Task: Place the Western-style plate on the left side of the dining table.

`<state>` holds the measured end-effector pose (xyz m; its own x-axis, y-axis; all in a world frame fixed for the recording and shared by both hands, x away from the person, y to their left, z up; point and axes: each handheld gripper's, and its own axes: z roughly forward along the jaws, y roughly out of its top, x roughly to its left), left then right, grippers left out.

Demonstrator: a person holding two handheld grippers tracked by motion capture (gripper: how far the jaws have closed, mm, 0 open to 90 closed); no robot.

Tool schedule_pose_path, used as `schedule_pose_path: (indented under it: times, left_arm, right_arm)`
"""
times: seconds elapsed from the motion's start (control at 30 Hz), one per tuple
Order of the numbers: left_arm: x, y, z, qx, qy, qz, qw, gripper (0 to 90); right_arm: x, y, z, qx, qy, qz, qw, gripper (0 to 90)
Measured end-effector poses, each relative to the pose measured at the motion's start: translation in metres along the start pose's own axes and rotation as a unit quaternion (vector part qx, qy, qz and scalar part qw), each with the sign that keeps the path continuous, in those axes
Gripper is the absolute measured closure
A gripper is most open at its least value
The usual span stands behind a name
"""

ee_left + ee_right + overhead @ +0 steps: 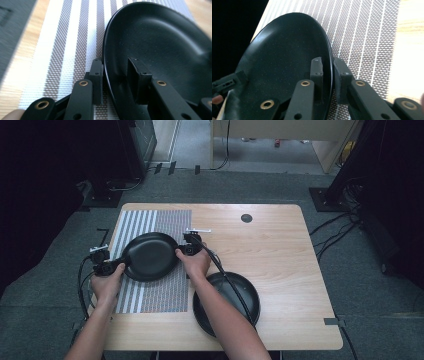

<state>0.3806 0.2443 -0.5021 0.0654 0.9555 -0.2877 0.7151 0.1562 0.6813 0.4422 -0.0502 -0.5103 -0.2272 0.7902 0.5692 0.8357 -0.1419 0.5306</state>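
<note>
Empty black plate (150, 256) above striped mat (165, 290), left tool (115, 75) and right tool (328, 72) each clamped on its rim.

High view: fixed above the person's side of the desk (280, 245), facing forward and down, far enough to take in the whole top plus carpet and stands beyond. Left gripper view: rides on the left tongs (117, 77), low and very close, looking along the two jaws across the black plate (160, 50) and the striped mat (67, 50). Right gripper view: rides on the right tongs (328, 75), equally close, looking from the opposite rim across the same black plate (282, 62) and mat (362, 32). All three views share that plate (150, 256) and the mat (165, 292); the right gripper view also catches the left tongs (227, 83) at the plate's far rim.
</note>
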Motion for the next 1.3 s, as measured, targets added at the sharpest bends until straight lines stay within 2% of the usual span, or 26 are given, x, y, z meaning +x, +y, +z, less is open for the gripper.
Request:
schedule_pose_path:
  times: [0.1, 0.17, 0.27, 0.33, 0.43, 0.5, 0.6, 0.67, 0.73, 0.83, 1.0, 1.17, 1.3]
  left_arm:
    - [-0.008, 0.000, -0.001, -0.005, 0.033, 0.045, 0.9984, 67.1]
    - [-0.014, 0.000, -0.003, -0.008, 0.053, 0.069, 0.9962, 66.0]
    - [-0.017, 0.003, -0.008, -0.017, 0.047, 0.064, 0.9967, 60.0]
    - [-0.018, 0.006, -0.014, -0.029, 0.045, 0.056, 0.9970, 54.2]
    - [-0.019, 0.010, -0.023, -0.046, 0.037, 0.048, 0.9971, 45.3]
    - [-0.021, 0.011, -0.029, -0.057, 0.034, 0.045, 0.9967, 37.8]
    - [-0.024, 0.012, -0.038, -0.065, 0.028, 0.044, 0.9965, 24.8]
    - [-0.027, 0.012, -0.044, -0.067, 0.019, 0.042, 0.9967, 18.4]
    - [-0.030, 0.011, -0.049, -0.066, 0.017, 0.050, 0.9964, 14.8]
    - [-0.035, 0.008, -0.056, -0.069, 0.009, 0.051, 0.9963, 14.2]
    - [-0.045, 0.001, -0.070, -0.079, -0.008, 0.060, 0.9950, 14.2]
    - [-0.054, -0.005, -0.082, -0.086, -0.024, 0.059, 0.9943, 14.2]
    - [-0.062, -0.009, -0.092, -0.094, -0.034, 0.070, 0.9926, 14.2]
  right_arm:
    - [0.003, 0.001, -0.003, -0.008, -0.001, -0.002, 1.0000, 69.9]
    - [0.007, 0.003, -0.007, -0.020, -0.010, -0.019, 0.9996, 66.5]
    - [0.011, 0.006, -0.015, -0.033, -0.014, -0.046, 0.9983, 61.1]
    - [0.013, 0.007, -0.019, -0.038, -0.003, -0.067, 0.9970, 57.6]
    - [0.016, 0.008, -0.028, -0.051, -0.003, -0.105, 0.9932, 53.8]
    - [0.018, 0.009, -0.035, -0.059, -0.003, -0.122, 0.9907, 50.1]
    - [0.021, 0.011, -0.047, -0.077, -0.001, -0.139, 0.9873, 42.5]
    - [0.023, 0.012, -0.054, -0.081, 0.000, -0.142, 0.9865, 39.6]
    - [0.024, 0.013, -0.063, -0.085, 0.004, -0.141, 0.9864, 36.9]
    - [0.025, 0.011, -0.076, -0.078, -0.001, -0.163, 0.9835, 31.6]
    - [0.027, 0.005, -0.096, -0.084, -0.003, -0.192, 0.9778, 26.1]
    - [0.030, 0.000, -0.114, -0.086, -0.006, -0.210, 0.9739, 24.6]
    - [0.031, -0.005, -0.130, -0.093, -0.006, -0.227, 0.9695, 24.2]
